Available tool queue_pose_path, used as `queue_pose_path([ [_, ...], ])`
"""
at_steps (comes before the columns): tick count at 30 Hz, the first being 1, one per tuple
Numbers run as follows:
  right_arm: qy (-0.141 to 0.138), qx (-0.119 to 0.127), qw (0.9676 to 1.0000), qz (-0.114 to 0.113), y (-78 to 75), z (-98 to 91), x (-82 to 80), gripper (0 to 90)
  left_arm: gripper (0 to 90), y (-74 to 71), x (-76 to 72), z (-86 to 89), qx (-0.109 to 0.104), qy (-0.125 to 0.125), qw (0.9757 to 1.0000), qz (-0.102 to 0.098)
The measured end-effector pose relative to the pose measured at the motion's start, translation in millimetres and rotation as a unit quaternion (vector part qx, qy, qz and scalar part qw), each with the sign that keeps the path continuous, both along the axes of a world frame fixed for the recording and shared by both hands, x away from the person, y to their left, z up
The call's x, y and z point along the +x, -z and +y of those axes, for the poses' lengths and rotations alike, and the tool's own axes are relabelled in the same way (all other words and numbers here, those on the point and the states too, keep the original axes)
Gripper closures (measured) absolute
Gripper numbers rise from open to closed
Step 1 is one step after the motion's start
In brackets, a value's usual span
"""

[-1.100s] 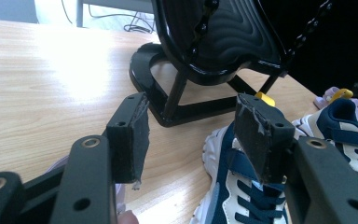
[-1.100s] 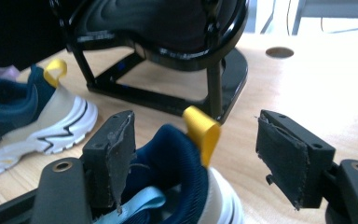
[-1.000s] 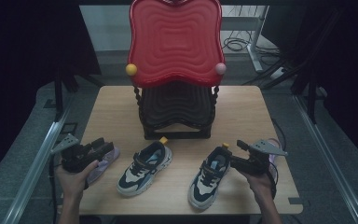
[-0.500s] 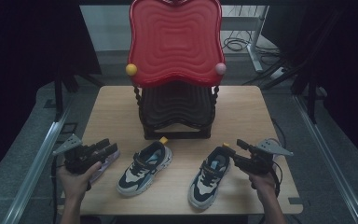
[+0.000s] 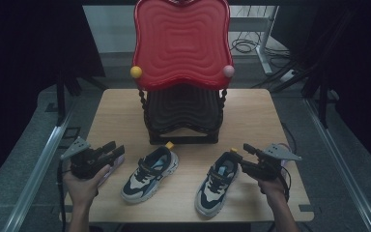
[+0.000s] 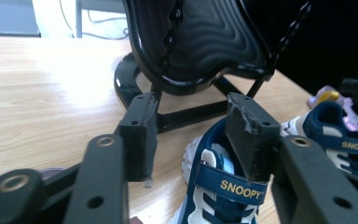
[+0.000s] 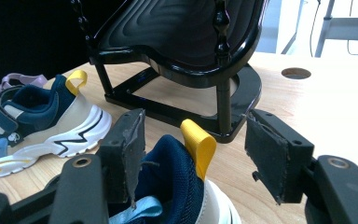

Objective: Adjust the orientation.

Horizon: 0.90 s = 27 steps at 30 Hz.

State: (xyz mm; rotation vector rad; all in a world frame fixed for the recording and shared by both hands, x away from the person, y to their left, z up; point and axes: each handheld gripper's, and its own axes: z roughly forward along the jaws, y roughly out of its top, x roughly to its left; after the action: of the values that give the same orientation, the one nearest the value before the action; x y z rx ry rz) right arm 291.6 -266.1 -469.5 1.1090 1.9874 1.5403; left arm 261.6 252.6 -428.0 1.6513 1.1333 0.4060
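Below the red-topped shelf rack, two navy-and-cream sneakers on the wooden table, toes toward the person. Left sneaker near the table's middle front, just right of the left gripper; seen from the left gripper view as the left shoe with SNOOPY on its strap, past the jaws and partly behind the right pad, not between the pads. Left gripper jaws partly apart, just been closing, nothing held. Right sneaker farther right, heel with yellow pull loop toward the rack. Right gripper at that heel; in the right gripper view, jaws wide apart either side of the heel collar, left pad close against the collar, right pad well clear, no squeeze. Something pale lilac under the left gripper, too hidden to identify.
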Motion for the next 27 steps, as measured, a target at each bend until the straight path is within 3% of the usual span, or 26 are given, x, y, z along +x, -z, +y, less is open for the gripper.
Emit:
queue_pose_path([
  [7, 0.004, -0.003, 1.0000, 0.002, 1.6, -2.2, -5.1, 38.0, 79.2, 5.9, -0.5, -3.2, 0.030, 0.022, 0.9992, 0.017],
  [11, 0.020, -0.005, 0.9998, 0.000, 0.8, -6.5, -8.8, 37.8, 87.2, 5.7, -0.7, -2.2, 0.045, 0.028, 0.9982, 0.027],
  [18, 0.028, -0.010, 0.9996, -0.002, -0.6, -8.6, -8.6, 37.7, 90.0, 2.0, -5.4, -3.7, 0.062, 0.037, 0.9972, 0.022],
  [24, 0.030, -0.014, 0.9995, -0.004, -2.5, -7.7, -11.2, 37.7, 90.0, 5.1, -13.7, 2.4, 0.068, 0.034, 0.9966, 0.031],
  [27, 0.011, -0.023, 0.9997, -0.005, -1.0, -3.1, -12.8, 38.8, 90.0, 8.6, -18.5, 7.4, 0.072, 0.032, 0.9962, 0.037],
])
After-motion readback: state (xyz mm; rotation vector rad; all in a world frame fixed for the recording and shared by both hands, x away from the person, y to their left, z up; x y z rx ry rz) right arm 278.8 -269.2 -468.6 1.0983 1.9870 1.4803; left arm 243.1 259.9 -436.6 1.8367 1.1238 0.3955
